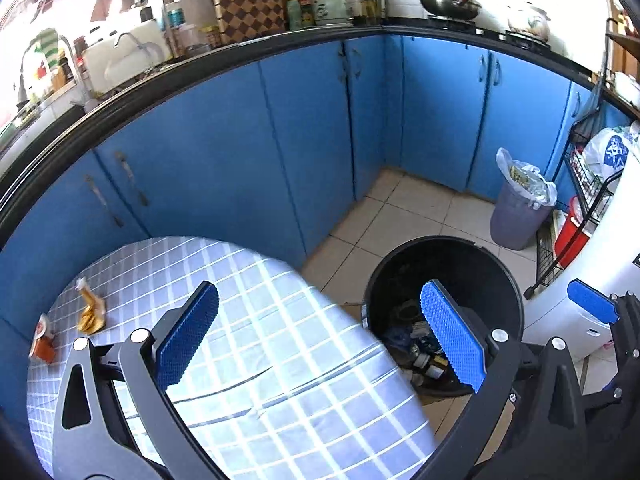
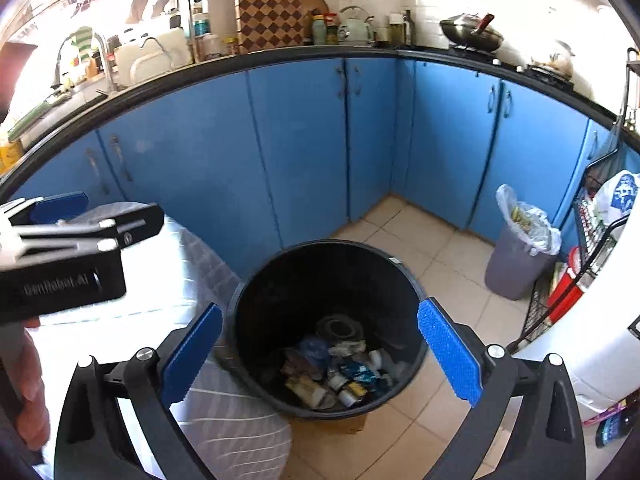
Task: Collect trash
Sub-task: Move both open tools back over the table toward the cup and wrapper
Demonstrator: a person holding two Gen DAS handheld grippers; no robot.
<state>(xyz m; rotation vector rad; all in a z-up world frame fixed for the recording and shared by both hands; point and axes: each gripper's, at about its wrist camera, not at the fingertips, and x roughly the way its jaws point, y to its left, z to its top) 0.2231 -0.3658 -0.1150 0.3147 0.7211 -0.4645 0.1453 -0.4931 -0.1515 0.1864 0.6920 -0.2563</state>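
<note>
A crumpled yellow wrapper (image 1: 90, 312) and a small orange carton (image 1: 42, 342) lie near the far left edge of the checked tablecloth (image 1: 260, 360). My left gripper (image 1: 320, 336) hangs open and empty above the table's right edge, well short of both. Beside the table stands a black bin (image 1: 460, 268) holding several pieces of trash (image 2: 340, 372). My right gripper (image 2: 322, 356) is open and empty over the bin's (image 2: 320, 280) mouth. One of its blue pads (image 1: 592, 304) shows at the right of the left wrist view.
Blue cabinets (image 1: 280, 140) under a black counter wrap around the back. A grey lined bin (image 2: 520, 248), full, stands on the tiled floor by a wire rack (image 2: 580, 280). A white appliance (image 2: 600, 340) is at right. A hand (image 2: 28, 380) holds the left gripper's housing (image 2: 68, 276).
</note>
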